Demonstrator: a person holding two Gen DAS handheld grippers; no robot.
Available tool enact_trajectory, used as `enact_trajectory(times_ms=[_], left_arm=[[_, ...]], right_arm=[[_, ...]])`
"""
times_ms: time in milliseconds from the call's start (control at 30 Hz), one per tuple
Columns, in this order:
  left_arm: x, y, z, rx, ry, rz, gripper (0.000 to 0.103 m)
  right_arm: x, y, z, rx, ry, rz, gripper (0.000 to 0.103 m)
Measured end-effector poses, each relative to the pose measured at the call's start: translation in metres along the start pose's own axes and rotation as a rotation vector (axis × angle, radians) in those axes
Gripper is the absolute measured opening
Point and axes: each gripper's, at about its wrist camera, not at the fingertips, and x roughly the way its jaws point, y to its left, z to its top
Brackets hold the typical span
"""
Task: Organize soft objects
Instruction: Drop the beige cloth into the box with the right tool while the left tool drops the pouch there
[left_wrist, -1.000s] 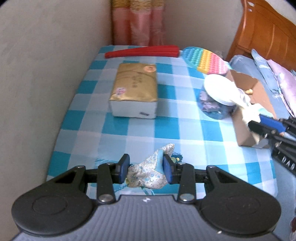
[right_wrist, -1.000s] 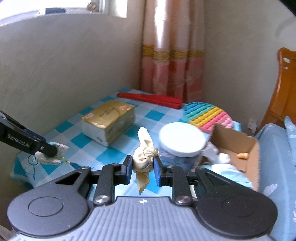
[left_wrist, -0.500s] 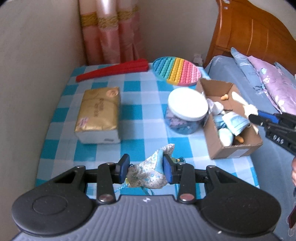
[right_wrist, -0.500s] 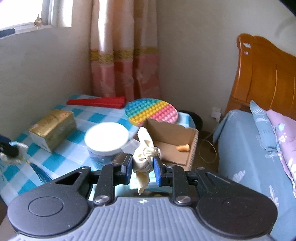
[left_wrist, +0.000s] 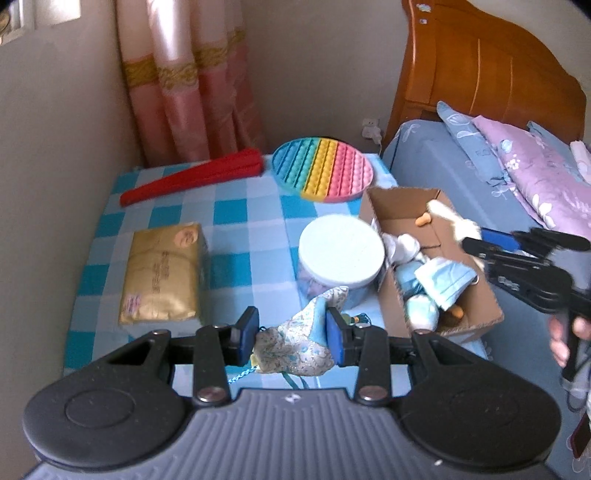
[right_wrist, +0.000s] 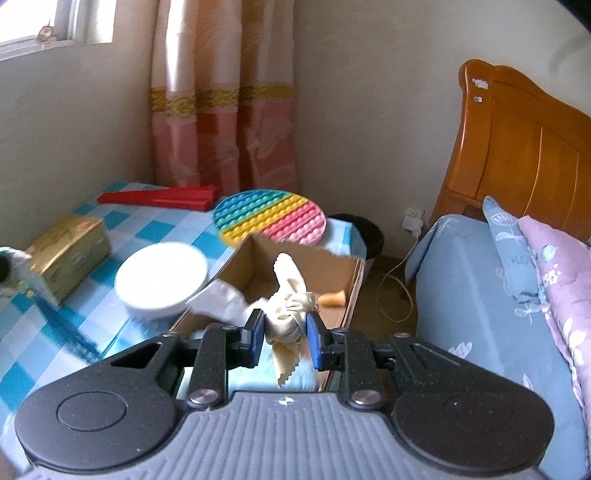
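Observation:
My left gripper (left_wrist: 291, 323) is shut on a floral blue-and-cream cloth pouch (left_wrist: 295, 343) with a teal cord, held above the checked table's near edge. The open cardboard box (left_wrist: 480, 306) stands to its right at the table's edge, with a blue face mask (left_wrist: 443, 280) and other soft things inside. My right gripper (right_wrist: 284, 326) hangs over that box (right_wrist: 332, 269), its jaws opening. A knotted cream cloth (right_wrist: 290, 291) sits between them, still touching both pads. The left wrist view shows the right gripper (left_wrist: 471, 243) at the box's right side.
On the blue checked table are a white-lidded jar (left_wrist: 340, 247), a gold tissue pack (left_wrist: 162, 273), a rainbow pop mat (left_wrist: 321, 170) and a red folded fan (left_wrist: 192, 177). A bed with pillows (left_wrist: 517, 166) lies right of the box, and a black bin (right_wrist: 365, 236) stands behind the table.
My right gripper has carried the cream cloth rightward from over the jar to above the box. My left gripper has lifted and drawn back with the pouch, turning toward the box.

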Motion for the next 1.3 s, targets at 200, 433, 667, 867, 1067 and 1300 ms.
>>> enact_trajectory(times_ms=[200,433,667,867,1067,1300], left_arm=[[0.008,-0.018,0.025,0.036,-0.001,-0.038,0.038],[0.025,-0.055,0.070,0.083,0.010,-0.120,0.038],[0.079,-0.101,0.112,0.116,0.053,-0.178,0.038],[0.140,-0.126,0.120,0.091,0.145,-0.173,0.039],[0.156,-0.125,0.118,0.049,0.142,-0.136,0.079],[0.107,-0.110,0.103,0.106,0.006,-0.095,0.093]], right_arm=[[0.017,0.002,0.001,0.011,0.021,0.041,0.056],[0.002,0.013,-0.013,0.007,0.045,0.118,0.071],[-0.010,0.021,-0.024,-0.007,0.057,0.151,0.071],[-0.010,0.019,-0.030,-0.001,0.070,0.149,0.071],[-0.009,0.016,-0.031,0.011,0.075,0.141,0.076],[-0.021,0.021,-0.028,0.025,0.059,0.142,0.087]])
